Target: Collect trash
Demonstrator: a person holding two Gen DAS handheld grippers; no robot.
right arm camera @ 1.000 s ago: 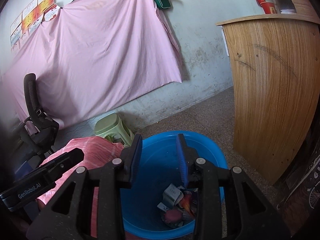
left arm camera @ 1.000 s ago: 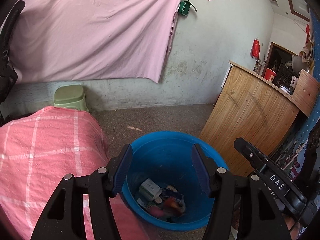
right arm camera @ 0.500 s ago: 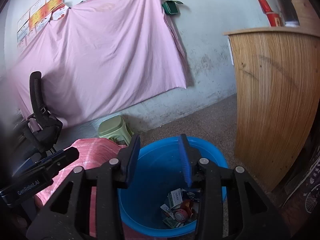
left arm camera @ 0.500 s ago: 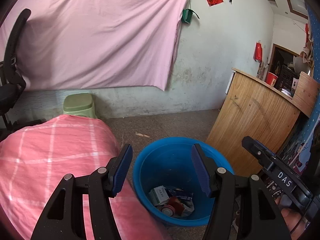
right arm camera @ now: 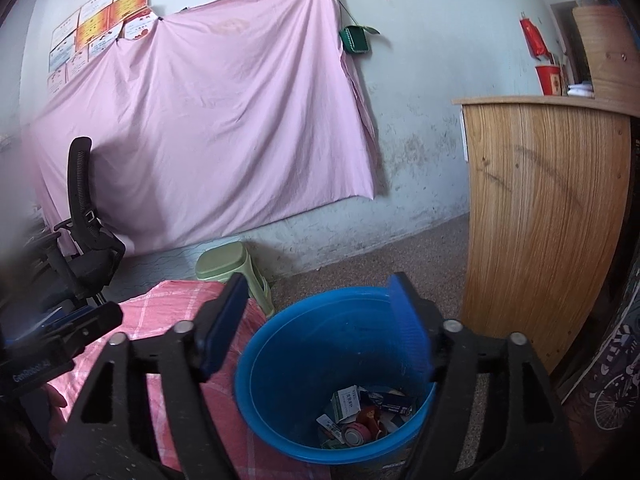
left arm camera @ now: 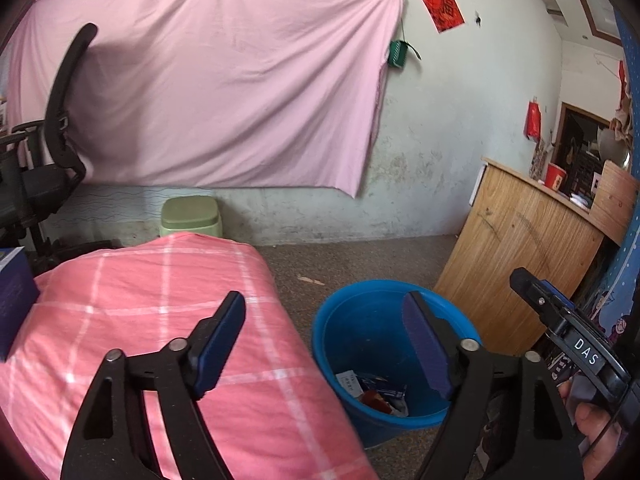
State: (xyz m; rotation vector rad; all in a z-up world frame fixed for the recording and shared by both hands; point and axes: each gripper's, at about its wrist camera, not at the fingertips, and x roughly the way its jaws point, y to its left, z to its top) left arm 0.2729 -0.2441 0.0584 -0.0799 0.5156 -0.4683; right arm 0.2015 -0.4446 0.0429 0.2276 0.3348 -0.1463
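Jaws of our left gripper (left arm camera: 324,344) and right gripper (right arm camera: 316,324) had just been opening, wide and empty; only the right wrist view showed the can (right arm camera: 356,436) among the trash in the blue bucket (right arm camera: 280,364).

Soft daylight, dim corners, strong fisheye bending at edges, dark vignette, left edge of right view blurred

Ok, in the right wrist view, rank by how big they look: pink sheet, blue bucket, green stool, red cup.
1. pink sheet
2. blue bucket, though it sits nearest the camera, which inflates it
3. green stool, partly hidden
4. red cup, far off on the counter
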